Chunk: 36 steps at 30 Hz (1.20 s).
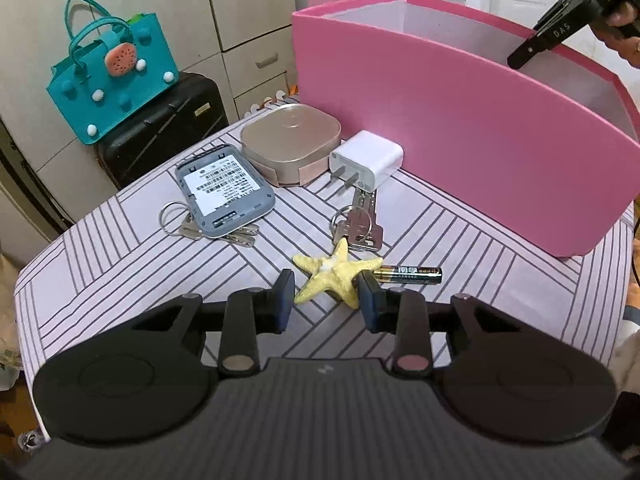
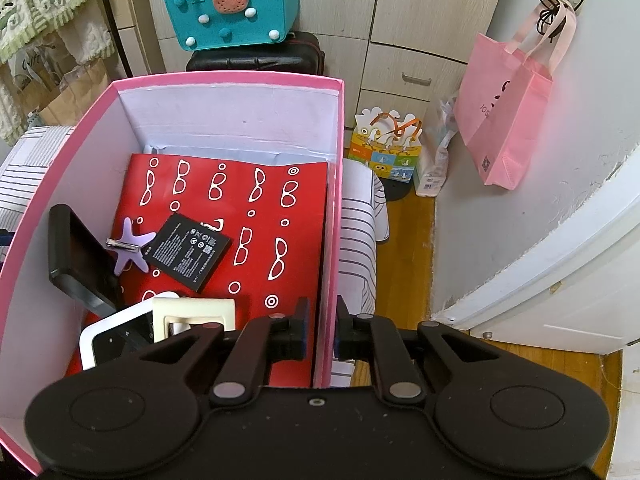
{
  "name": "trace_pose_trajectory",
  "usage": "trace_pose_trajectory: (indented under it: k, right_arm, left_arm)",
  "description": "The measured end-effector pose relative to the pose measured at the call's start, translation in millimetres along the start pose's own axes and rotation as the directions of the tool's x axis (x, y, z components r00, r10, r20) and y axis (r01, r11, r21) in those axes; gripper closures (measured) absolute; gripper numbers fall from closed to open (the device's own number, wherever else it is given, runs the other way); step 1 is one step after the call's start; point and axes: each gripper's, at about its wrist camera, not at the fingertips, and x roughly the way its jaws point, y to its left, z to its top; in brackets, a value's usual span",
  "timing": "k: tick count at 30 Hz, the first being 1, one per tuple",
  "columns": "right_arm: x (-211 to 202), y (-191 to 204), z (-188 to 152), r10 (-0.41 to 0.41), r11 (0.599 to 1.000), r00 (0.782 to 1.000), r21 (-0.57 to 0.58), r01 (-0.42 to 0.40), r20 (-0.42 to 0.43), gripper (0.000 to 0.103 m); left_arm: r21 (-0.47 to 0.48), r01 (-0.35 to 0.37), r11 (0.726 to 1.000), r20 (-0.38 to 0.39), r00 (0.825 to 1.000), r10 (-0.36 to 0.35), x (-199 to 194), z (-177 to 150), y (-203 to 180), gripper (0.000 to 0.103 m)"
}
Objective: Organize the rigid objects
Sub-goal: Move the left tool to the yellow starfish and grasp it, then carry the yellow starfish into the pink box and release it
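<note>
My left gripper (image 1: 328, 300) is shut on a yellow starfish (image 1: 336, 274) lying on the striped table (image 1: 120, 264). A battery (image 1: 412, 274) lies just right of it. Farther back are a key bunch (image 1: 358, 226), a white charger (image 1: 366, 160), a rose-gold tin (image 1: 290, 140) and a grey router (image 1: 226, 194) lying on more keys (image 1: 176, 220). My right gripper (image 2: 322, 326) is shut on the right wall of the pink box (image 2: 334, 200). Inside, on a red sheet (image 2: 260, 240), are a purple starfish clip (image 2: 130, 246), a flat black battery (image 2: 186, 252), a black phone (image 2: 76, 256), a white device (image 2: 116, 336) and a cream plate (image 2: 196, 312).
A teal bag (image 1: 112, 72) sits on a black suitcase (image 1: 160, 132) beyond the table's far left edge. A pink tote (image 2: 508, 112) hangs on the wall right of the box, above a colourful gift bag (image 2: 386, 152) on the wooden floor. A white door (image 2: 560, 280) stands at right.
</note>
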Motion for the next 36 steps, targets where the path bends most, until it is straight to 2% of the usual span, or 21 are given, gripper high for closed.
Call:
trace_pose_trajectory:
  k: [1, 2, 3, 4, 13, 22, 30, 36]
  right_arm:
    - [0.0, -0.1, 0.0, 0.0, 1.0, 1.0, 0.0, 0.0, 0.001, 0.087]
    - [-0.2, 0.0, 0.0, 0.0, 1.0, 1.0, -0.001, 0.0, 0.001, 0.087]
    - [-0.2, -0.1, -0.1, 0.0, 1.0, 1.0, -0.001, 0.0, 0.002, 0.087]
    - [-0.2, -0.2, -0.2, -0.001, 1.0, 1.0, 0.0, 0.001, 0.003, 0.087]
    - [-1.2, 0.5, -1.4, -0.002, 1.0, 1.0, -0.001, 0.002, 0.012, 0.087]
    - [-2.4, 1.4, -1.6, -0.008, 1.0, 1.0, -0.01, 0.008, 0.013, 0.086]
    - [-3.3, 1.5, -3.1, 0.0, 1.0, 1.0, -0.012, 0.0, 0.025, 0.086]
    - [-3.4, 0.7, -2.7, 0.008, 1.0, 0.999, -0.016, -0.008, 0.036, 0.086]
  left_arm:
    - [-0.003, -0.004, 1.0, 0.003, 1.0, 0.004, -2.8, 0.3, 0.2, 0.071]
    - [-0.004, -0.006, 1.0, 0.007, 1.0, 0.006, -5.9, 0.4, 0.3, 0.077]
    - [-0.002, -0.004, 1.0, 0.007, 1.0, 0.004, -8.6, 0.8, 0.2, 0.095]
    - [-0.009, -0.009, 1.0, 0.003, 1.0, 0.009, -11.0, 1.4, 0.8, 0.097]
    - [-0.057, -0.017, 0.998, -0.027, 1.0, 0.016, -12.8, -3.2, 8.3, 0.096]
    - [-0.065, -0.039, 0.997, -0.007, 0.999, 0.039, -28.8, 1.9, 7.8, 0.097]
    - [-0.027, -0.059, 0.998, 0.037, 0.998, 0.06, -58.3, 21.0, -6.1, 0.097]
    - [0.012, -0.056, 0.998, 0.093, 0.994, 0.054, -78.3, 55.2, -27.8, 0.097]
